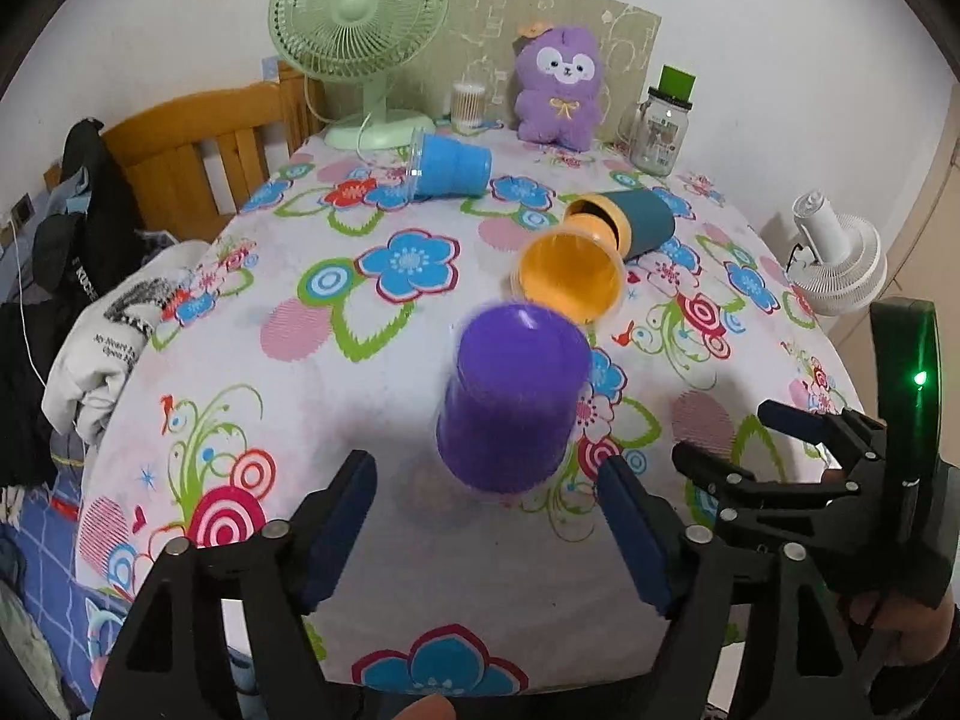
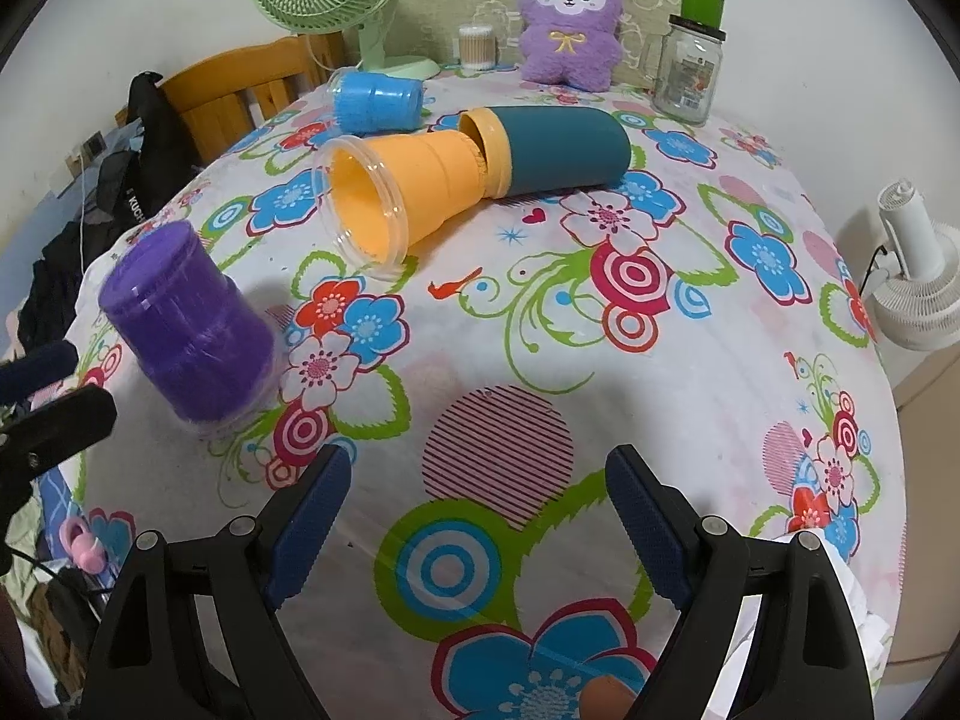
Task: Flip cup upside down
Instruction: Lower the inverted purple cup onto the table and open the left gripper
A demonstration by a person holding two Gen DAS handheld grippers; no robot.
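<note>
The purple cup (image 1: 513, 399) stands mouth-down on the flowered tablecloth (image 1: 360, 396), just ahead of the left gripper (image 1: 486, 525), whose jaws are spread wide and hold nothing. It looks blurred and slightly tilted, so the flip seems at its release. The right gripper (image 2: 477, 513), also wide and empty, hovers off to that cup's right. Next, judging by the cups on their sides, comes the orange cup (image 2: 399, 195) ahead of the right gripper.

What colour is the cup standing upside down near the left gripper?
Purple; the cup shows best in the left wrist view, just ahead of the open left gripper.
</note>
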